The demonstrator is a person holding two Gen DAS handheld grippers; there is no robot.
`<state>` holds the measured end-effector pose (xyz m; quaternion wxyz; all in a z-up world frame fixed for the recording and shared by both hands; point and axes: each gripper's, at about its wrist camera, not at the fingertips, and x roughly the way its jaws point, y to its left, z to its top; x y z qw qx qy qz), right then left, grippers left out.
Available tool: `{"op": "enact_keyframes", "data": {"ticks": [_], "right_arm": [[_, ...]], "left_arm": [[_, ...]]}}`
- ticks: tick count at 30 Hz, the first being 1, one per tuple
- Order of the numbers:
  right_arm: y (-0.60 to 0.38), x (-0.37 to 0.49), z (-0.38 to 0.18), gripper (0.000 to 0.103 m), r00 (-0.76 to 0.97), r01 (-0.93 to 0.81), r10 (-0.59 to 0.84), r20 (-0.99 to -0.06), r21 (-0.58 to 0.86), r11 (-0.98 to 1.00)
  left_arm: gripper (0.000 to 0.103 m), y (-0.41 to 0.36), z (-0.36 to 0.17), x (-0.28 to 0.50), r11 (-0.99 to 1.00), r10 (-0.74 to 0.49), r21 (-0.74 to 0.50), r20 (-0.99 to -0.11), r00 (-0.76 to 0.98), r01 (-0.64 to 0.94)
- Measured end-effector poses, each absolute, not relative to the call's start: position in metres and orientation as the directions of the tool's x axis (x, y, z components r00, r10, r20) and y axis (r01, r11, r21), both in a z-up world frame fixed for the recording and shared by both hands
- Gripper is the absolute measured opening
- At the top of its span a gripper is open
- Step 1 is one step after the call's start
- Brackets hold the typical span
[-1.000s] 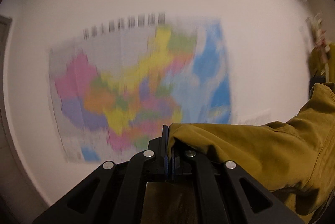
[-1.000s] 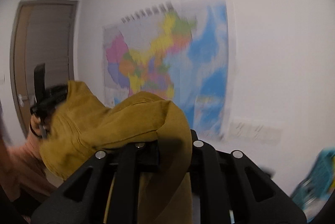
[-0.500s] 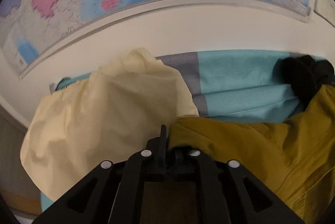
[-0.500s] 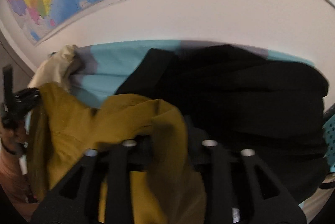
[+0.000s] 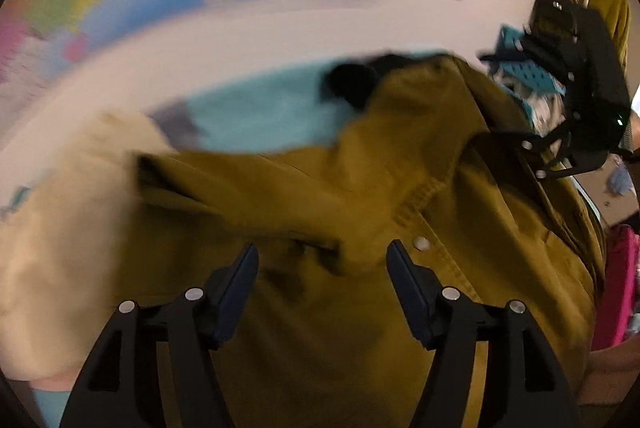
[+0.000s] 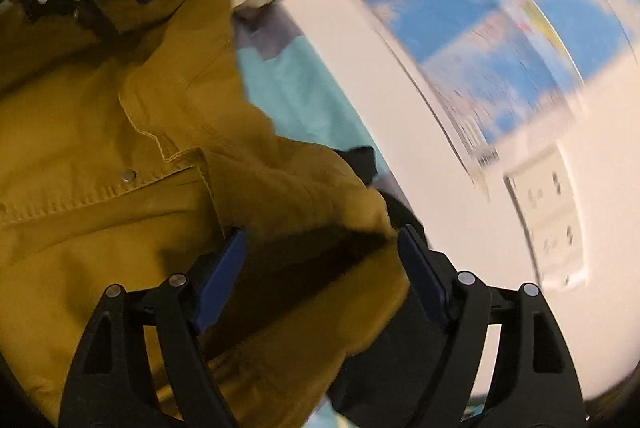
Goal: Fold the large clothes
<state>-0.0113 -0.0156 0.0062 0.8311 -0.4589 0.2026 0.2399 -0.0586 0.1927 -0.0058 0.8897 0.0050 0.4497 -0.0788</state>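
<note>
The mustard jacket (image 5: 420, 212) lay spread over a teal sheet (image 5: 264, 116), between a cream garment (image 5: 60, 228) and a black garment (image 5: 352, 84). The left gripper (image 5: 322, 260) stood wide, its jaws just opened, jacket cloth below them but not pinched. The right gripper (image 6: 320, 248) likewise stood wide, just opened, with a loose jacket fold between its 2 pads. A wall map (image 6: 500, 8) and a socket panel (image 6: 548, 212) lay behind; a teal basket (image 5: 528, 76) stood beyond the jacket.
</note>
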Motion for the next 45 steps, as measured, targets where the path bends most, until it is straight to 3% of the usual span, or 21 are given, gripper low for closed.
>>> {"op": "enact_keyframes", "data": {"ticks": [3, 4, 5, 6, 8, 11, 15, 18, 21, 23, 24, 25, 27, 30, 33, 39, 42, 45], "right_arm": [[-0.006, -0.002, 0.001, 0.068, 0.818, -0.571, 0.232, -0.526, -0.693, 0.441], [-0.003, 0.0, -0.001, 0.054, 0.812, -0.58, 0.239, -0.533, -0.69, 0.434], [-0.002, 0.008, -0.001, 0.044, 0.781, -0.619, 0.252, -0.571, -0.657, 0.431], [-0.002, 0.017, 0.002, 0.026, 0.762, -0.638, 0.251, -0.597, -0.627, 0.447], [-0.007, 0.032, 0.02, 0.021, 0.706, -0.687, 0.305, -0.639, -0.512, 0.516], [-0.024, 0.059, 0.06, 0.018, 0.689, -0.675, 0.404, -0.601, -0.332, 0.659], [-0.051, 0.118, 0.084, 0.013, 0.667, -0.588, 0.47, -0.578, -0.02, 0.809], [-0.059, 0.163, 0.063, 0.012, 0.623, -0.496, 0.47, -0.626, 0.148, 0.855], [-0.053, 0.194, 0.024, 0.012, 0.58, -0.406, 0.41, -0.703, 0.187, 0.894], [-0.053, 0.203, 0.009, 0.012, 0.554, -0.382, 0.415, -0.722, 0.222, 0.897], [-0.055, 0.204, 0.006, 0.023, 0.553, -0.365, 0.413, -0.724, 0.235, 0.901], [-0.06, 0.202, 0.007, 0.04, 0.562, -0.35, 0.415, -0.715, 0.248, 0.903], [-0.075, 0.189, 0.019, 0.058, 0.6, -0.342, 0.43, -0.675, 0.269, 0.9], [-0.1, 0.16, 0.037, 0.059, 0.614, -0.399, 0.476, -0.629, 0.273, 0.875], [-0.125, 0.097, 0.047, 0.071, 0.628, -0.461, 0.501, -0.595, 0.235, 0.856], [-0.154, -0.02, 0.024, 0.078, 0.575, -0.524, 0.489, -0.655, 0.164, 0.836], [-0.149, -0.073, 0.0, 0.086, 0.564, -0.534, 0.426, -0.707, 0.081, 0.841], [-0.141, -0.104, -0.019, 0.086, 0.545, -0.549, 0.387, -0.744, 0.032, 0.835]], "left_arm": [[0.063, 0.188, -0.033, -0.029, 0.976, -0.217, -0.18, -0.848, 0.482, 0.123], [0.053, 0.191, -0.04, -0.019, 0.974, -0.228, -0.206, -0.854, 0.467, 0.099], [0.036, 0.195, -0.044, -0.011, 0.971, -0.237, -0.226, -0.858, 0.456, 0.081], [0.028, 0.201, -0.046, -0.002, 0.965, -0.252, -0.255, -0.857, 0.449, 0.055], [0.012, 0.216, -0.043, 0.012, 0.95, -0.281, -0.312, -0.843, 0.459, 0.009], [0.008, 0.235, -0.02, 0.026, 0.935, -0.284, -0.354, -0.801, 0.526, -0.034], [0.01, 0.262, 0.031, 0.047, 0.905, -0.284, -0.42, -0.714, 0.64, -0.066], [0.016, 0.274, 0.043, 0.071, 0.928, -0.171, -0.344, -0.73, 0.661, -0.141], [0.028, 0.28, 0.028, 0.087, 0.942, -0.037, -0.228, -0.8, 0.599, -0.246], [0.047, 0.278, 0.019, 0.083, 0.952, 0.013, -0.166, -0.816, 0.578, -0.256], [0.048, 0.278, 0.017, 0.078, 0.953, 0.018, -0.161, -0.815, 0.58, -0.256], [0.048, 0.276, 0.016, 0.068, 0.959, 0.029, -0.142, -0.812, 0.583, -0.245], [0.053, 0.27, 0.02, 0.04, 0.973, 0.04, -0.107, -0.792, 0.609, -0.202], [0.065, 0.259, 0.025, 0.006, 0.989, 0.07, -0.031, -0.764, 0.642, -0.145], [0.068, 0.238, 0.026, -0.036, 0.995, 0.082, 0.029, -0.749, 0.657, -0.091], [0.076, 0.196, -0.003, -0.098, 0.991, 0.12, 0.126, -0.774, 0.622, -0.035], [0.077, 0.187, -0.018, -0.115, 0.994, 0.09, 0.111, -0.794, 0.601, -0.002], [0.079, 0.176, -0.029, -0.129, 0.991, 0.092, 0.13, -0.804, 0.587, 0.021]]}}
